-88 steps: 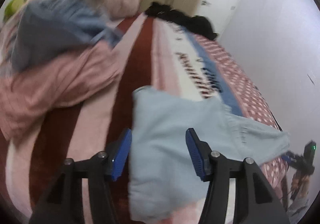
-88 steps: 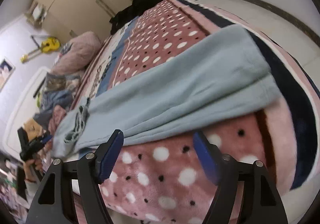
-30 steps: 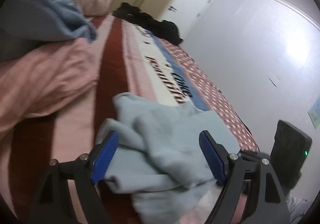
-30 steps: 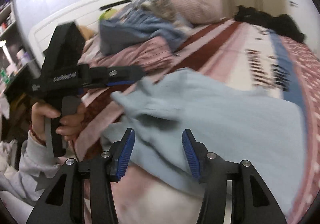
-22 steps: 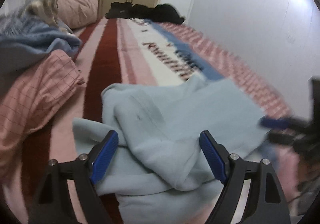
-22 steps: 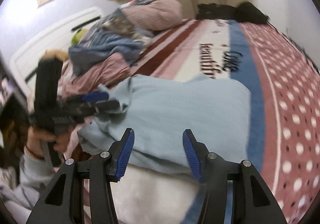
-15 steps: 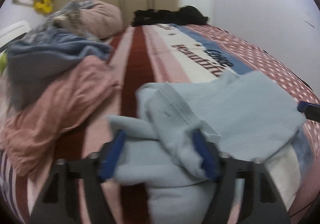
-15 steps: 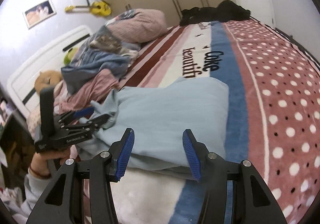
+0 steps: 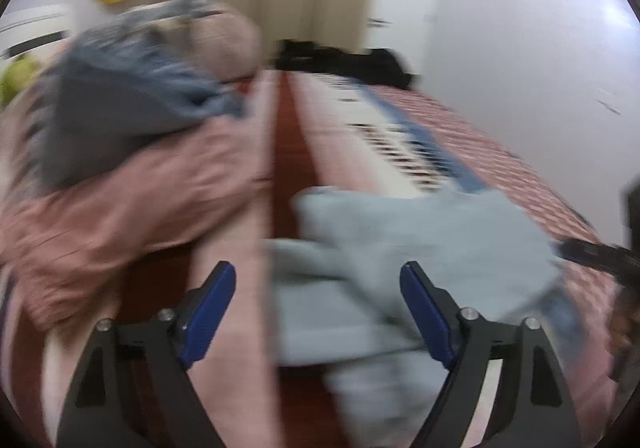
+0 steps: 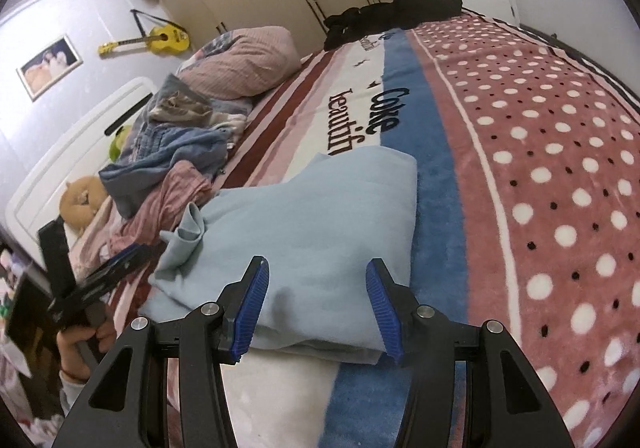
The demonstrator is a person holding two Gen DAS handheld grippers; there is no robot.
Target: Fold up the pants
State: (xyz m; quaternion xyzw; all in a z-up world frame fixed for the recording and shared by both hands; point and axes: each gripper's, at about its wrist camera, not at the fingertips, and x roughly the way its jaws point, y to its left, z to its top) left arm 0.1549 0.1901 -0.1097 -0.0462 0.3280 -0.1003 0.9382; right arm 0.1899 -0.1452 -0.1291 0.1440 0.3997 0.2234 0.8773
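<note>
Pants [image 10: 320, 224], pale blue, lie folded in a thick stack on the patterned blanket [image 10: 540, 176] near the bed's front edge. Right gripper [image 10: 318, 304]: jaws spread, empty, with the stack's near edge lying between and just beyond the blue pads [image 10: 252, 304]. A loose bunched corner sticks up at the stack's left end. Left gripper [image 9: 316, 312]: jaws spread wide, gripping nothing; the pants [image 9: 416, 260] lie ahead of the right-hand pad. Left wrist view heavily motion-blurred, fold lines unreadable. Heap of pink and blue clothes [image 10: 172, 164] beside the pants; contact between them unclear.
</note>
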